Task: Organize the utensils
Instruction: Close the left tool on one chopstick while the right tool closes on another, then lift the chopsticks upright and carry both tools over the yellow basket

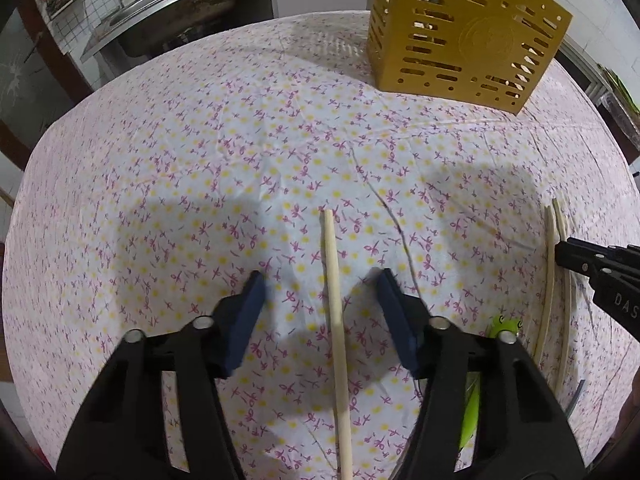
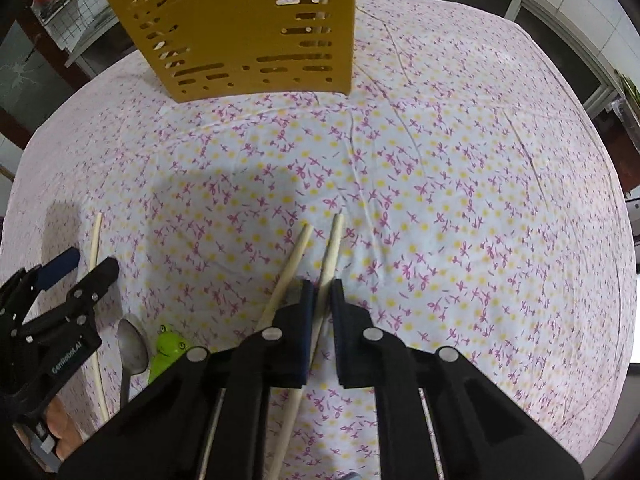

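A yellow slotted utensil holder [image 1: 460, 32] stands at the far side of the floral tablecloth; it also shows in the right wrist view [image 2: 248, 28]. My left gripper [image 1: 322, 292] is open, its jaws either side of a wooden chopstick [image 1: 336, 320] lying on the cloth. My right gripper [image 2: 322, 284] is shut on a wooden chopstick [image 2: 332, 248]; a second chopstick [image 2: 290, 268] lies just left of its jaws. The right gripper shows at the right edge of the left wrist view [image 1: 568, 254], beside those two chopsticks [image 1: 554, 248].
A green frog-topped utensil [image 2: 166, 350] and a metal spoon [image 2: 132, 346] lie near the front, between the grippers. The left gripper [image 2: 76, 268] and its chopstick [image 2: 95, 248] show at left. A counter [image 1: 160, 4] stands beyond the table.
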Demonstrator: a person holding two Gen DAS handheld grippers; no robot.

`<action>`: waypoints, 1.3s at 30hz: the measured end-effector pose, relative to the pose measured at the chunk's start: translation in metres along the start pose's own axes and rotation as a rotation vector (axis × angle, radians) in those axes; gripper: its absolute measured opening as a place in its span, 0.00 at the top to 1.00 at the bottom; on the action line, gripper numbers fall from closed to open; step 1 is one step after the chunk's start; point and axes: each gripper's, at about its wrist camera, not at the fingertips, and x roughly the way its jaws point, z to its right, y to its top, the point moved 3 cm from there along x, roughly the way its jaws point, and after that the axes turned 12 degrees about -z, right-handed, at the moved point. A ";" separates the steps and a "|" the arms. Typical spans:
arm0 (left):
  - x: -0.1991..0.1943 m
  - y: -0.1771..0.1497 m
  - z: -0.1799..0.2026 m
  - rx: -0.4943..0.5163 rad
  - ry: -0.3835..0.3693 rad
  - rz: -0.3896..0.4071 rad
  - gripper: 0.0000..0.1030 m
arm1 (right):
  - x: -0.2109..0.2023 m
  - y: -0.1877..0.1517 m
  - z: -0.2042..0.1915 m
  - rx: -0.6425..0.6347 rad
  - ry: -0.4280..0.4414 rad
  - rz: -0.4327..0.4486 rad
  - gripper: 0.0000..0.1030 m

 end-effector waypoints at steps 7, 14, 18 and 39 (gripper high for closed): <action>-0.003 0.005 -0.006 0.003 -0.001 0.006 0.81 | -0.003 -0.022 0.028 -0.013 0.016 0.011 0.92; -0.004 0.005 -0.013 -0.005 -0.022 0.013 0.94 | -0.002 -0.029 0.035 -0.018 0.032 0.025 0.92; -0.017 -0.006 -0.018 -0.019 -0.041 0.045 0.95 | -0.004 -0.028 0.035 -0.019 0.049 0.045 0.92; -0.042 -0.012 -0.023 -0.019 -0.139 0.036 1.00 | -0.060 -0.035 0.058 -0.037 0.101 0.211 0.93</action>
